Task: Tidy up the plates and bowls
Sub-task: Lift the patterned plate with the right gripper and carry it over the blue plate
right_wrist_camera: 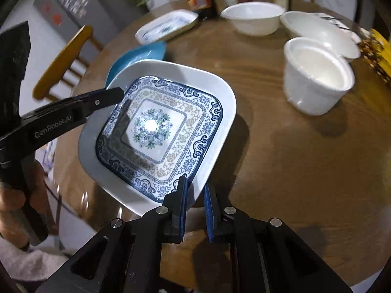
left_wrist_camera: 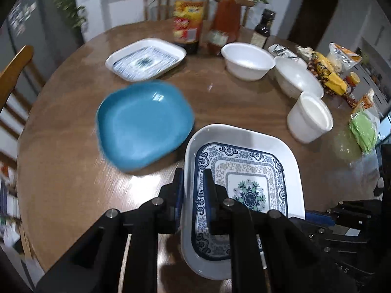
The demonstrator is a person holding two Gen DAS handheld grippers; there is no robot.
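Note:
A white square plate with a blue floral pattern (left_wrist_camera: 246, 171) (right_wrist_camera: 161, 127) hangs tilted above the wooden table, casting a shadow on it. My left gripper (left_wrist_camera: 194, 189) is shut on its left rim, one finger inside the plate and one outside. My right gripper (right_wrist_camera: 195, 195) is shut on the near corner of the same plate. Each gripper also shows in the other's view: the left gripper (right_wrist_camera: 114, 96) and the right gripper (left_wrist_camera: 315, 216). A blue plate (left_wrist_camera: 144, 124) (right_wrist_camera: 144, 51) lies on the table just beyond, partly hidden by the held plate in the right wrist view.
A second patterned plate (left_wrist_camera: 146, 58) (right_wrist_camera: 168, 25) lies at the back. Three white bowls (left_wrist_camera: 246, 61) (left_wrist_camera: 298, 78) (left_wrist_camera: 310, 119) stand to the right. Bottles (left_wrist_camera: 188, 17) and snack packets (left_wrist_camera: 330, 73) line the far edge. Wooden chairs (right_wrist_camera: 63, 56) stand around the table (left_wrist_camera: 73, 171).

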